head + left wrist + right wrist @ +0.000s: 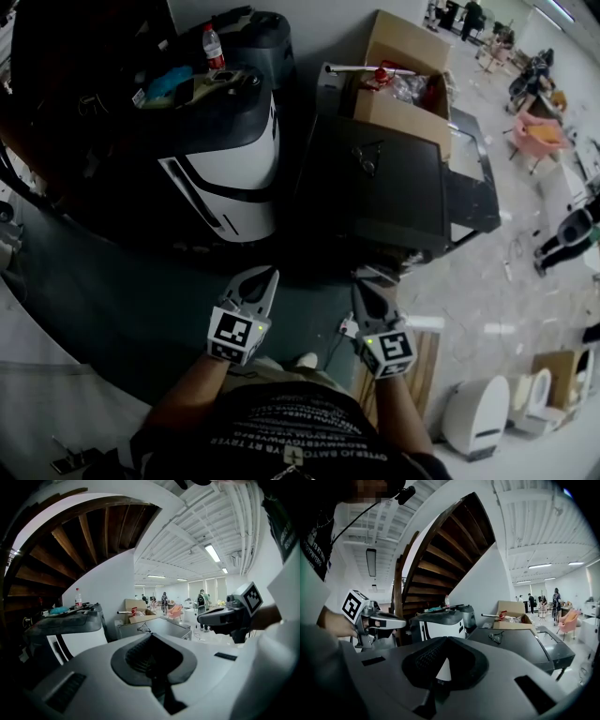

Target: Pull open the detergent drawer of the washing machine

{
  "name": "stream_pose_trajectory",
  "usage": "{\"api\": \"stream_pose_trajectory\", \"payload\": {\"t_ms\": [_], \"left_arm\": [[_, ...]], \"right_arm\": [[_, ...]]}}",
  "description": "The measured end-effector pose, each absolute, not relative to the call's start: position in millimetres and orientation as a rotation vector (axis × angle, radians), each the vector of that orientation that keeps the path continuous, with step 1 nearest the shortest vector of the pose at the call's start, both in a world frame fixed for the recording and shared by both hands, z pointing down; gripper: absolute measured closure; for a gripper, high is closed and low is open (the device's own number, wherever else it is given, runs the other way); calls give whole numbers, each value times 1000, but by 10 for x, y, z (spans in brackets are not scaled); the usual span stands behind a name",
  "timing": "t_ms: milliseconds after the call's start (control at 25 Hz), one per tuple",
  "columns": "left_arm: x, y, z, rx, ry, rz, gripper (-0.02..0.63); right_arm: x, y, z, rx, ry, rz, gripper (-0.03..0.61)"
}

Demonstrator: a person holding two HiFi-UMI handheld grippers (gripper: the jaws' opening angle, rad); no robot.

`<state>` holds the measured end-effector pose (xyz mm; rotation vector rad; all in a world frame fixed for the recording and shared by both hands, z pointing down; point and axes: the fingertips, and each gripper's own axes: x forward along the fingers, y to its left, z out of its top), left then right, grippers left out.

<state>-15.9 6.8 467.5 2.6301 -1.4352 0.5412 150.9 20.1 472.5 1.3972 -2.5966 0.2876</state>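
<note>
A dark grey box-shaped machine [394, 178] stands ahead of me, a pair of glasses [367, 157] lying on its flat top; no detergent drawer shows in any view. It also shows in the left gripper view [159, 626] and the right gripper view [520, 644]. My left gripper [272, 272] and right gripper [359, 284] hang side by side in front of my body, short of the machine, both pointing toward it. Both are shut with nothing between the jaws, as their own views show [151, 637] [446, 641].
Left of the grey machine stands a white-and-black appliance [230, 169] with clutter and a bottle [214, 47] on top. An open cardboard box [403, 84] sits behind the machine. A wooden staircase [440, 559] rises at left. A white unit [478, 417] lies on the floor at right.
</note>
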Motion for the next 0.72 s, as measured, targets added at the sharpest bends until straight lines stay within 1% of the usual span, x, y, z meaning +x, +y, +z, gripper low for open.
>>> {"api": "stream_pose_trajectory", "payload": {"t_ms": [160,720], "left_arm": [[-141,-26,4578,2650,-1453,548,611],[-271,-385,4681,2644,-1394,538,611]], "right_arm": [[1479,162,4762,1367,-2602,306,577],[1362,-171,4822,1399,-2560,331,577]]}}
